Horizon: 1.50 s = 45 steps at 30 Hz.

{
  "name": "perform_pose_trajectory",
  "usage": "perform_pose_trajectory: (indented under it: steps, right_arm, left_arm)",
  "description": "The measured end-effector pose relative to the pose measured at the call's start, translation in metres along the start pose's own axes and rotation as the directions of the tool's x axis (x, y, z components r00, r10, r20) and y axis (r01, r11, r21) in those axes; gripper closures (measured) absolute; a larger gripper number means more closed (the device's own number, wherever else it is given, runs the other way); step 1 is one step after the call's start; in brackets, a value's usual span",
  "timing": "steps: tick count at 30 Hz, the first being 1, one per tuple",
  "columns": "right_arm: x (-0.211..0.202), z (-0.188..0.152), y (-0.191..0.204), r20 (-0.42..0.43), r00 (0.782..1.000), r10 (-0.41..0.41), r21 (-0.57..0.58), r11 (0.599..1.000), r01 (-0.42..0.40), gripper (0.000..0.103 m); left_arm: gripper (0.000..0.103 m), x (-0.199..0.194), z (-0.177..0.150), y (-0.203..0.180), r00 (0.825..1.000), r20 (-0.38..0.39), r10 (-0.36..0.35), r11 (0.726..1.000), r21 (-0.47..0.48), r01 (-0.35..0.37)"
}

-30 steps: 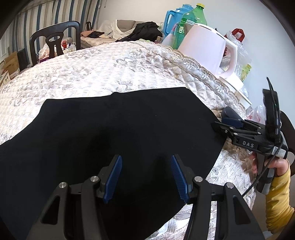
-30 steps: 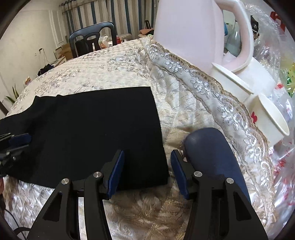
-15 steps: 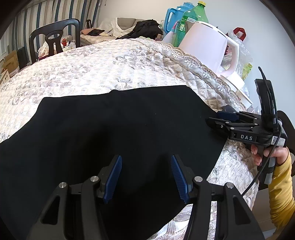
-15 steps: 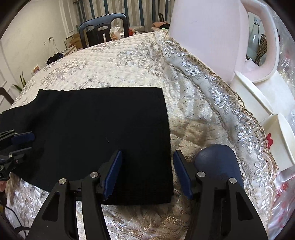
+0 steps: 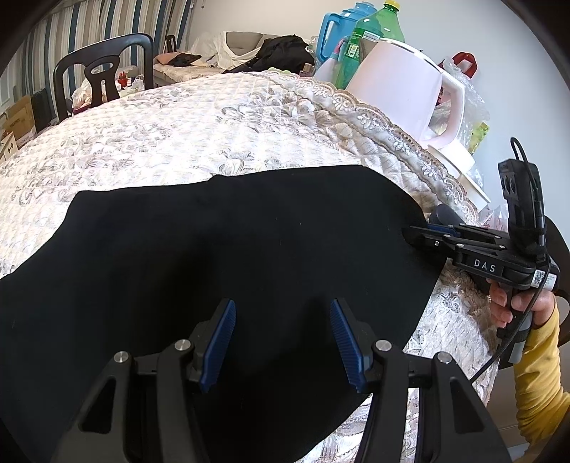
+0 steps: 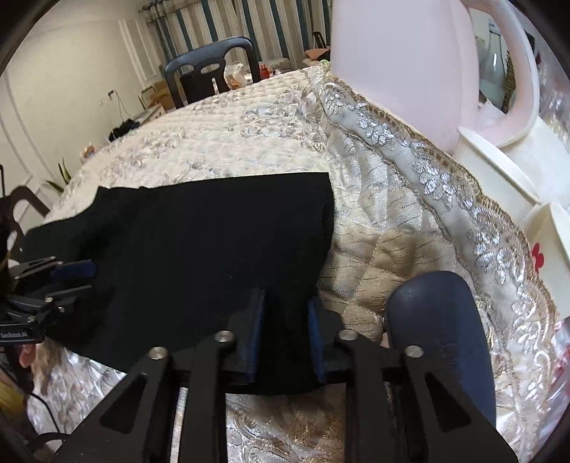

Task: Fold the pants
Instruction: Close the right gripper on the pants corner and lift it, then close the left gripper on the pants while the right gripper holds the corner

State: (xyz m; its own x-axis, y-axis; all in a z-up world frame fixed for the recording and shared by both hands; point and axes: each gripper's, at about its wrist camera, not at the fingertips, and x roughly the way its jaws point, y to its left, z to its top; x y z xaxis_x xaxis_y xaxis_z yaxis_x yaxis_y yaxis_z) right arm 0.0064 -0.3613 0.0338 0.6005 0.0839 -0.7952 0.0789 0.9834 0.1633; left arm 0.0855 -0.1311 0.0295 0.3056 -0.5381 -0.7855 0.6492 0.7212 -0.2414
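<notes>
The black pants (image 5: 231,249) lie flat on the quilted white tablecloth (image 5: 178,135); they also show in the right wrist view (image 6: 199,242). My left gripper (image 5: 283,342) is open, with the pants' near edge between and under its blue pads. My right gripper (image 6: 285,334) has closed in on the pants' near right corner, with the black cloth between its pads. It also shows in the left wrist view (image 5: 424,231) at the pants' right edge. The left gripper shows in the right wrist view (image 6: 71,281) at the pants' left edge.
A pink kettle (image 5: 402,92) on a white base stands at the table's right, with green (image 5: 374,32) and blue bottles behind it. A dark blue chair back (image 6: 441,338) is close to my right gripper. A black chair (image 5: 103,74) stands at the far side.
My right gripper moved forward over the pants' corner and its jaws closed from wide open onto the cloth. My left gripper stayed open in place.
</notes>
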Motion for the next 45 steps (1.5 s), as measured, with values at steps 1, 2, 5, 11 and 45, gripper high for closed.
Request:
perform_pose_trajectory:
  steps: [1,2,5,11,45]
  right_arm:
    - [0.000,0.000,0.000,0.009,1.000,0.006,0.003,1.000,-0.006,0.094]
    - [-0.001,-0.001,0.000,0.018,1.000,0.012,0.004,1.000,-0.012,0.094]
    - [-0.003,0.000,0.006,0.044,0.999,0.014,-0.015,1.000,-0.013,0.095]
    - [-0.009,0.003,0.021,0.099,0.993,0.069,-0.061,0.996,-0.063,0.096]
    - [0.013,-0.004,0.090,0.072,0.977,0.199,-0.281,0.944,-0.172,0.095]
  left_arm:
    - [0.045,0.001,0.001,0.000,1.000,-0.002,-0.003,1.000,-0.002,0.003]
    - [0.045,0.002,0.002,0.001,1.000,-0.005,-0.006,1.000,-0.004,0.006]
    - [0.045,0.005,0.007,0.001,1.000,-0.013,-0.015,1.000,-0.009,0.014]
    - [0.045,0.012,0.019,0.000,0.998,-0.023,-0.060,0.998,-0.038,0.059]
    - [0.032,0.052,0.062,0.006,0.930,-0.022,-0.366,0.899,-0.268,0.347]
